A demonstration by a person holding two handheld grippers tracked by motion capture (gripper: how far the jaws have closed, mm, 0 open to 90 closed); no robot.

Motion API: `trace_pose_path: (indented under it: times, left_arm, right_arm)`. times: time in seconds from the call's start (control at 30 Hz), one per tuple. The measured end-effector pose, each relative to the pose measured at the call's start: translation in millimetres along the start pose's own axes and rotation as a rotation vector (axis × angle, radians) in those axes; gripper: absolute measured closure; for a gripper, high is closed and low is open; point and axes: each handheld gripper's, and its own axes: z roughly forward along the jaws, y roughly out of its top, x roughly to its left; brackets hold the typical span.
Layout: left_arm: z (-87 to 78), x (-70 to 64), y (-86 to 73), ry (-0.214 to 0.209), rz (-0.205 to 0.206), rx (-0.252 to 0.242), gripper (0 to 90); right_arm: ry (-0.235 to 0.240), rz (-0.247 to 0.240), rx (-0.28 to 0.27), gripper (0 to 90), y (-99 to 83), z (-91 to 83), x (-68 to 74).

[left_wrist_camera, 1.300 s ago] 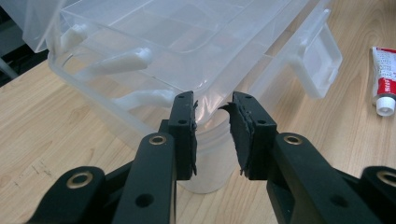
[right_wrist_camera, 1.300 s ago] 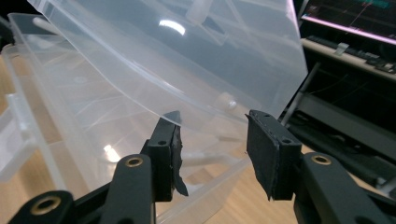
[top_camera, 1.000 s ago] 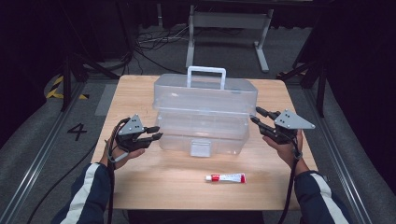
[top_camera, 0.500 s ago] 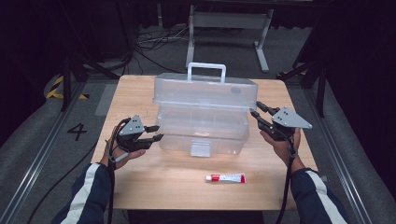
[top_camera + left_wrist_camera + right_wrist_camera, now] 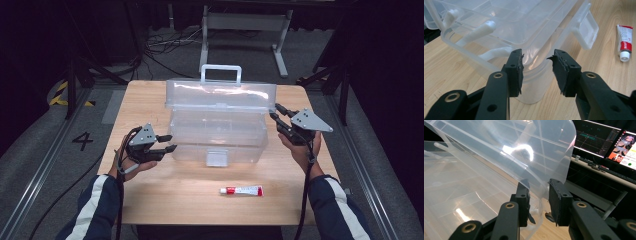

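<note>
Clear thin plastic box [image 5: 218, 132] looking light, flexy, slick; right claw [image 5: 537, 195] straddling lid edge [image 5: 564, 170], unclenched; left claw [image 5: 537, 66] gaping at corner.

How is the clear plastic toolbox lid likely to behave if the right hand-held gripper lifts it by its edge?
The lid looks thin and see-through, so it is probably light and may flex. Its glossy surface could slip between the pads of the right hand-held gripper, whose jaws stand open around its edge. The clear toolbox looks empty, so it might shift.
</note>
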Motion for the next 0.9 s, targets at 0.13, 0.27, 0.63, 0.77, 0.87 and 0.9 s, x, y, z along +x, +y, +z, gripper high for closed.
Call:
trace_pose_path:
  times: [0.13, 0.27, 0.63, 0.77, 0.87, 0.9]
  left_arm:
    - [0.6, 0.2, 0.0, 0.007, 0.000, 0.002, 60.2]
    - [1.7, -0.2, 0.2, 0.015, 0.003, 0.004, 60.2]
    - [-2.0, -0.2, 1.1, 0.002, 0.005, -0.003, 59.7]
    - [-2.0, -1.9, 2.3, 0.000, 0.017, -0.004, 59.8]
    - [-3.8, -3.0, 4.2, 0.005, 0.025, -0.018, 60.8]
    - [-4.5, -3.4, 4.9, 0.004, 0.026, -0.021, 60.8]
  right_arm:
    - [-0.001, 0.030, -0.002, 71.2, 1.5, 1.5, -1.5]
    - [-0.014, 0.022, -0.004, 71.7, 3.6, 2.7, -1.6]
    - [-0.032, 0.007, -0.005, 74.2, 8.9, 4.0, -3.6]
    - [-0.042, 0.000, -0.002, 74.7, 10.4, 4.7, -3.2]
    - [-0.049, -0.003, -0.003, 75.1, 11.3, 5.3, -3.0]
    - [-0.050, -0.005, -0.002, 75.2, 11.6, 5.4, -3.2]
